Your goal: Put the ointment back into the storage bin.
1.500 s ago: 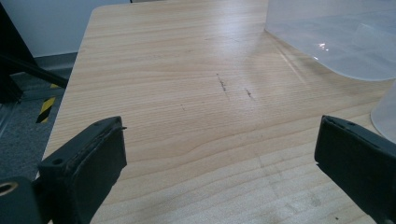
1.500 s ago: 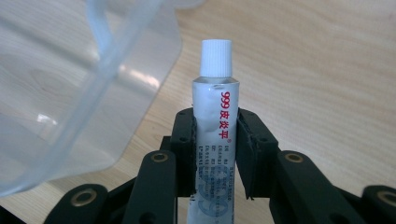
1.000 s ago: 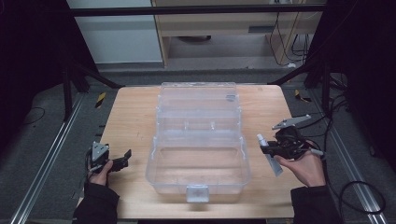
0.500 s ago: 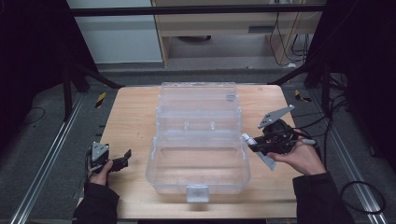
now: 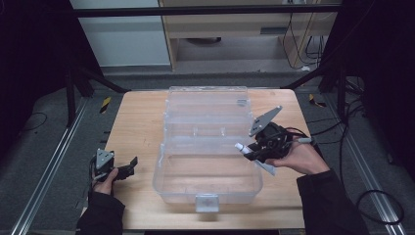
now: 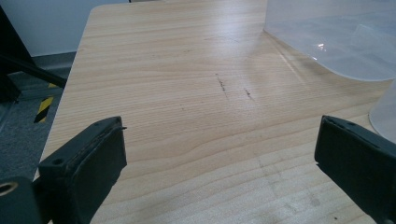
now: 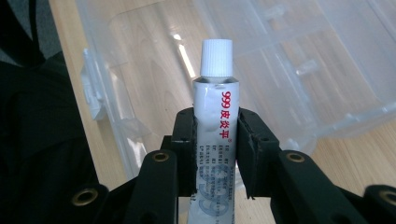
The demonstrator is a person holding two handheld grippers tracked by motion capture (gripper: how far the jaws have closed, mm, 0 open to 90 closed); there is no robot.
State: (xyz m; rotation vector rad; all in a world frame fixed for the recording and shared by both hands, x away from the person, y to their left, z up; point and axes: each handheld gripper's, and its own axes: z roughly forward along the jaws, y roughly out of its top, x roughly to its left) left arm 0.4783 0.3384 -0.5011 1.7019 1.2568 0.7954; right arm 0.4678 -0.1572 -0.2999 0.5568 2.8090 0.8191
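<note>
- Resting at the near left corner of the wooden table (image 5: 142, 127), the left gripper (image 5: 128, 164) sits in the person's left hand (image 5: 105, 182), with a grey three-cornered plate (image 5: 103, 157) on top of it.
- Its two black jaws stand wide apart in the left gripper view (image 6: 219, 163), with nothing between them but bare wood grain marked by a few dark scuffs (image 6: 233, 88).
- The left gripper is well apart from the box, pointing toward its near left corner.
- A clear plastic organizer box (image 5: 205, 183) lies open in the middle of the table, its lid (image 5: 205, 105) folded back flat on the far side and a latch (image 5: 206, 201) at the near front edge.
- The box's bottom half looks empty of contents; small dividers show along the hinge line.
- The right gripper (image 5: 250, 152) is held in the person's right hand (image 5: 301, 159) over the right edge of the box, its jaws pointing left toward the box's interior.
- Its jaws are closed on a small white ointment tube (image 7: 215, 116), gripping it around the middle of its body.
- In the right gripper view the tube stands upright between the jaws, its ribbed white cap (image 7: 216, 57) pointing away from the camera, with red "999" and further red print down its side.
- From the high view the tube's cap end pokes out just over the box's right wall, while its flat tail sticks out on the near side of the jaws.
- Dark sleeves (image 5: 325, 205) cover both forearms.
</note>
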